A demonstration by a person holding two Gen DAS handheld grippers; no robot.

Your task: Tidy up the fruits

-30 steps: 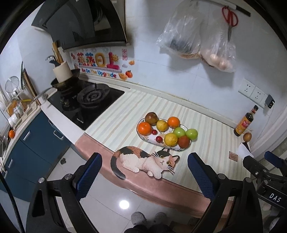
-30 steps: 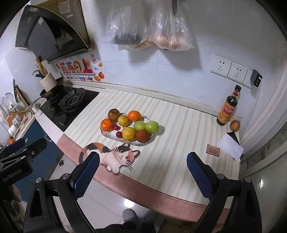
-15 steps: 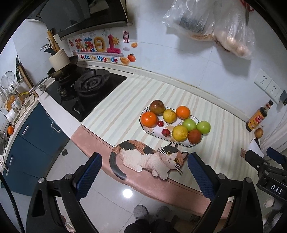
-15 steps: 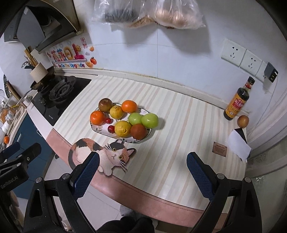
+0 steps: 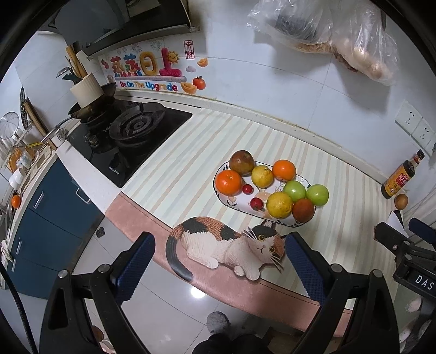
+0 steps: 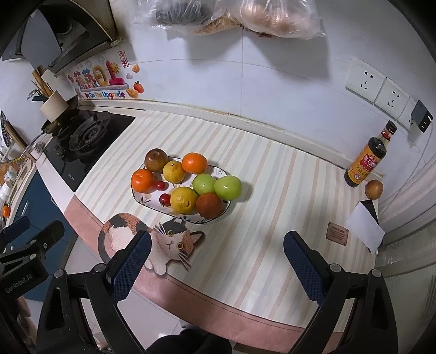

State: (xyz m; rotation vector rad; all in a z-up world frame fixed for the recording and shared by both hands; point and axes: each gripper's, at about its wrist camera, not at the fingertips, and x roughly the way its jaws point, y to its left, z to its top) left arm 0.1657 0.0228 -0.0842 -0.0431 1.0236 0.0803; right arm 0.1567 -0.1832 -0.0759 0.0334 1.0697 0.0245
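A white oval plate (image 5: pixel 226 200) (image 6: pixel 141 201) on the striped counter holds several fruits: two oranges (image 5: pixel 228 182) (image 6: pixel 194 162), two yellow citrus (image 5: pixel 279 205) (image 6: pixel 184 200), two green apples (image 5: pixel 317 194) (image 6: pixel 227 186), a brown fruit (image 5: pixel 241 162) (image 6: pixel 156 160), a dark red fruit (image 5: pixel 303 209) (image 6: pixel 209 205) and two cherry tomatoes (image 5: pixel 256 203) (image 6: pixel 164 199). My left gripper (image 5: pixel 219 257) is open and empty, above the counter's front edge. My right gripper (image 6: pixel 218 257) is open and empty, nearer the counter, right of the plate.
A cat-shaped mat (image 5: pixel 226 246) (image 6: pixel 152 242) lies in front of the plate. A gas stove (image 5: pixel 130 136) with a pan sits at the left. A sauce bottle (image 6: pixel 366 159), a brown fruit (image 6: pixel 374 189) and white paper (image 6: pixel 366 227) stand at the right. Plastic bags (image 6: pixel 239 16) hang on the wall.
Both grippers have moved forward and tilted down toward the counter, so the plate of fruit looks larger and higher in both views. Both stay open and empty.
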